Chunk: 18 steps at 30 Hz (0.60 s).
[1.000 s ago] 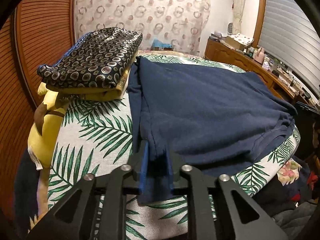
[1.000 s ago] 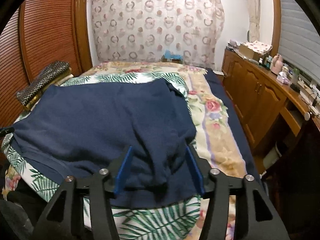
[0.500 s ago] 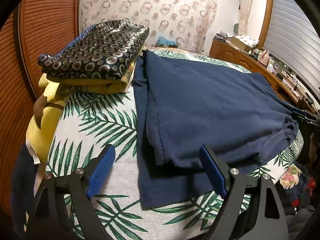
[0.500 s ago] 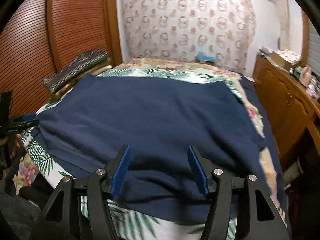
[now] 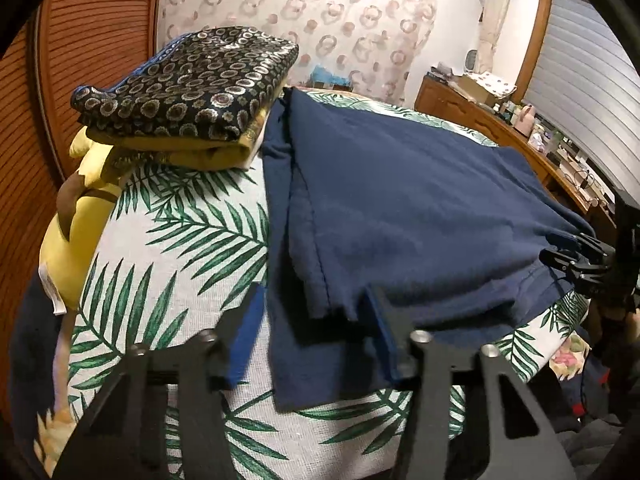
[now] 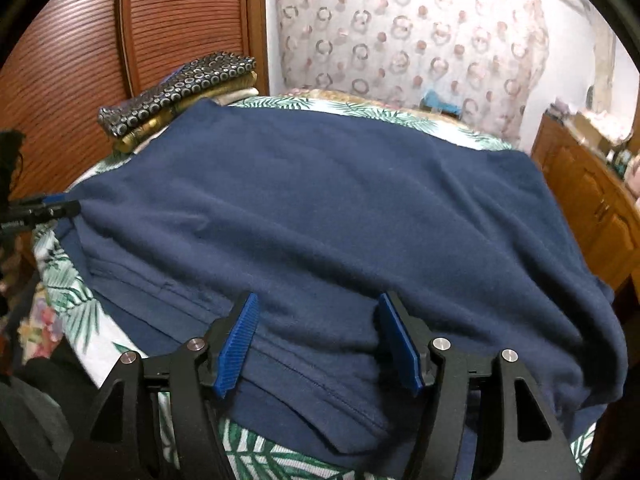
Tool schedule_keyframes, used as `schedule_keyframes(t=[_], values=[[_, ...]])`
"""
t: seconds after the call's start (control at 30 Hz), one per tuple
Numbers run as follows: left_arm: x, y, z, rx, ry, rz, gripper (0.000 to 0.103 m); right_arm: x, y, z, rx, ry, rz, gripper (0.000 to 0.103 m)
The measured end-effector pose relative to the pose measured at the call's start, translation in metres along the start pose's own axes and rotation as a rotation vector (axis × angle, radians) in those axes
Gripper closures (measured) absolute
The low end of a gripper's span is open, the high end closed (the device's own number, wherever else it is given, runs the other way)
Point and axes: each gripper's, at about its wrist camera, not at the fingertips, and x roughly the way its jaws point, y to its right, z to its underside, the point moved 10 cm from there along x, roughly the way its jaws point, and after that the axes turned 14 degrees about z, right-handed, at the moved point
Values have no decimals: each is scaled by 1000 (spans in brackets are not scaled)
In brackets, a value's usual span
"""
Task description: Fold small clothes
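Both views are low fisheye looks along a gripper's 2 fingers, close over the bed. The left wrist camera sits at the near-left corner of the navy garment [image 5: 400,200], facing the patterned curtain [image 5: 320,20]; the right gripper [image 5: 576,260] shows at its right edge. The right wrist camera sits at the garment's near-right hem, with the left gripper [image 6: 44,210] at its left edge. Both share the garment, the folded stack [image 6: 180,88] and the curtain.

A home bedroom: palm-leaf bedspread [image 5: 180,240], patterned curtain [image 6: 420,40], wooden dresser [image 6: 592,204], louvred wardrobe doors [image 6: 180,20].
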Motion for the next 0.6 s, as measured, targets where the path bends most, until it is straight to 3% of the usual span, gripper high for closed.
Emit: schedule_keyframes(t=[0.03,0.13,0.6], values=[[0,0,0,-3,-1,0,59,3,7,0,22,-7,26,25],[-1,-1,1,-6,0,3,60,9,10,-1,53,-1,11,17],[0,0,1,-9,2,9,61,6,-7,4,54,16,24,17]])
